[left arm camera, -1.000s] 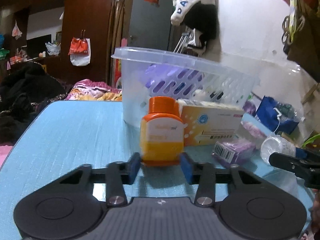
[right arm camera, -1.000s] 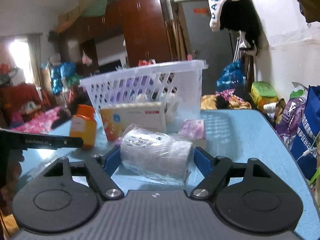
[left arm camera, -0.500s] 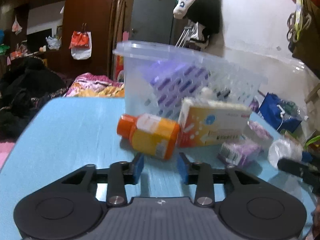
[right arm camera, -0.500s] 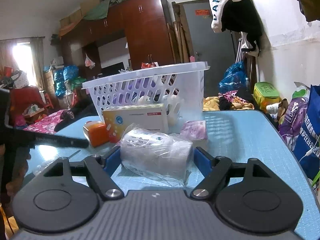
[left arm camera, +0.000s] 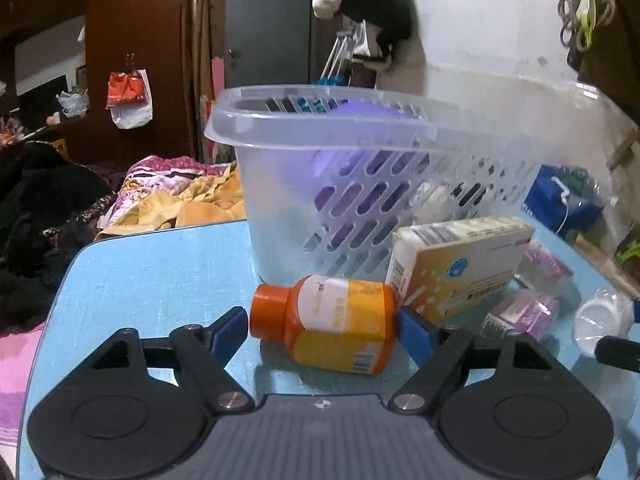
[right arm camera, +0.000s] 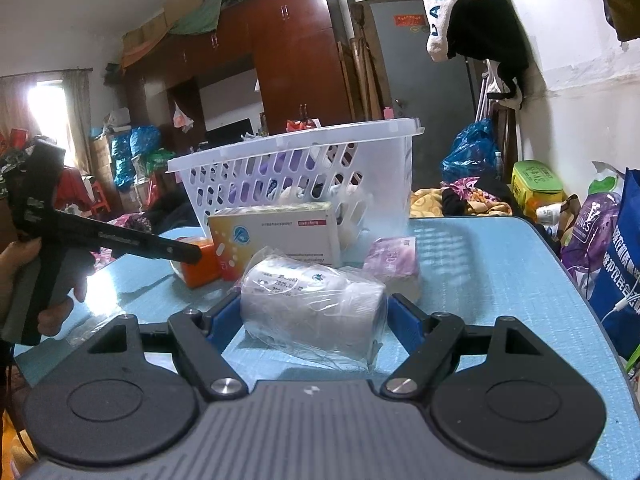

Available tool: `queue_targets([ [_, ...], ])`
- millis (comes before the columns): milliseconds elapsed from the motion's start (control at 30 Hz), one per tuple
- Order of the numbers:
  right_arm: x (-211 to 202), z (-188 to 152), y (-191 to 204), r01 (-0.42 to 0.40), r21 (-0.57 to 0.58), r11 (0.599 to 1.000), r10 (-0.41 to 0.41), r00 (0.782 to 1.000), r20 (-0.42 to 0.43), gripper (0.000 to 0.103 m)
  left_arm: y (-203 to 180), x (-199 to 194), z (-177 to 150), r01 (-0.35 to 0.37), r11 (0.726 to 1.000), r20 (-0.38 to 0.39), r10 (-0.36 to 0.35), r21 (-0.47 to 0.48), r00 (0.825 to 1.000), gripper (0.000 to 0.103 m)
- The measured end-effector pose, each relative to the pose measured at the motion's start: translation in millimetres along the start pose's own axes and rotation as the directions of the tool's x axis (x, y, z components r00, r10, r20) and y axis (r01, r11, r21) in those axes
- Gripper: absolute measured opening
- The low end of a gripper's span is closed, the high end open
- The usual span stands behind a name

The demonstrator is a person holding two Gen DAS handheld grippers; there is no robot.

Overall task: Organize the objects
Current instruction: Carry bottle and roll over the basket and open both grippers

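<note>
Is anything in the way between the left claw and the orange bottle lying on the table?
Nothing visible is. The orange bottle lies on its side right between the open left claw fingers, cap toward the left finger. The white basket stands behind it and the yellow box behind to its right, both beyond the bottle.

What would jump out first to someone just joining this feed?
The orange-capped bottle lying on its side on the blue table, between the open left tongs. Behind it stands the white slotted basket, a yellow-and-white box leaning beside it. The right tongs bracket a plastic-wrapped roll.
</note>
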State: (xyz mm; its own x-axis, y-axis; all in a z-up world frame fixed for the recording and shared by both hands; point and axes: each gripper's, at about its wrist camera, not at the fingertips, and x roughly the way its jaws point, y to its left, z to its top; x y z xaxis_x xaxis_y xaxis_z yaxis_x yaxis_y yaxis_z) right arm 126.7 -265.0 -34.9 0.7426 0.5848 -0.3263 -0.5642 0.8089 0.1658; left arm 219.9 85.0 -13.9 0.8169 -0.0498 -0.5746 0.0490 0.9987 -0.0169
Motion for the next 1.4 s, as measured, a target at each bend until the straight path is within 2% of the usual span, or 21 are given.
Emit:
queue_targets([
  [200, 0, 0, 1, -0.002, -0.002, 1.0, 0.002, 1.0, 0.001, 0.081, -12, 16, 3, -0.056, 0.996, -0.063, 0.061, 0.074, 0.996, 0.084],
  [333, 0, -1, 0, -0.002, 0.0, 1.0, 0.002, 1.0, 0.008, 0.081, -13, 11, 0, -0.051, 0.997, -0.037, 0.053, 0.051, 0.998, 0.083],
  [500, -7, -2, 0, 0.007, 0.002, 1.0, -0.007, 0.999, 0.051, 0.081, -14, -20, -8, -0.031, 0.999, 0.066, 0.03, 0.018, 0.997, 0.082],
  [667, -24, 17, 2, 0.008, -0.03, 1.0, -0.004, 0.994, 0.114, 0.081, -20, -71, -10, -0.008, 1.0, 0.203, 0.008, 0.001, 0.979, 0.082],
  [733, -33, 36, 7, -0.007, -0.068, 0.998, 0.018, 0.987, 0.159, 0.081, -22, -92, -1, 0.023, 1.0, 0.262, -0.021, -0.004, 0.965, 0.082],
  [800, -35, 60, 17, 0.016, -0.142, 0.99, 0.01, 0.983, 0.182, 0.081, -23, -105, 15, 0.058, 0.998, 0.294, -0.054, -0.003, 0.954, 0.082],
  [900, -20, 99, 27, 0.041, -0.209, 0.977, -0.001, 0.982, 0.19, 0.08, -29, -109, 52, 0.053, 0.998, 0.316, -0.045, -0.017, 0.948, 0.082],
  [967, 4, 129, 28, 0.053, -0.232, 0.971, -0.013, 0.985, 0.172, 0.08, -33, -99, 81, 0.026, 0.999, 0.315, -0.018, -0.022, 0.949, 0.082],
  [1033, 33, 151, 24, 0.094, -0.216, 0.972, -0.066, 0.989, 0.132, 0.08, -34, -81, 106, -0.004, 0.999, 0.289, 0.015, -0.038, 0.957, 0.082],
  [1133, 75, 168, 10, 0.116, -0.162, 0.98, -0.114, 0.993, 0.026, 0.08, -30, -43, 130, -0.037, 0.995, 0.193, 0.053, -0.088, 0.98, 0.082],
  [1233, 102, 171, 1, 0.112, -0.117, 0.987, -0.121, 0.99, -0.071, 0.081, -29, -15, 135, -0.046, 0.994, 0.122, 0.058, -0.098, 0.991, 0.082],
  [1333, 114, 169, 3, 0.127, -0.136, 0.982, -0.142, 0.985, -0.102, 0.081, -28, 4, 136, -0.078, 0.993, 0.063, 0.084, -0.09, 0.994, 0.082],
  [1400, 114, 167, 6, 0.118, -0.137, 0.983, -0.134, 0.985, -0.111, 0.081, -27, 10, 136, -0.076, 0.991, 0.054, 0.082, -0.106, 0.995, 0.082],
])
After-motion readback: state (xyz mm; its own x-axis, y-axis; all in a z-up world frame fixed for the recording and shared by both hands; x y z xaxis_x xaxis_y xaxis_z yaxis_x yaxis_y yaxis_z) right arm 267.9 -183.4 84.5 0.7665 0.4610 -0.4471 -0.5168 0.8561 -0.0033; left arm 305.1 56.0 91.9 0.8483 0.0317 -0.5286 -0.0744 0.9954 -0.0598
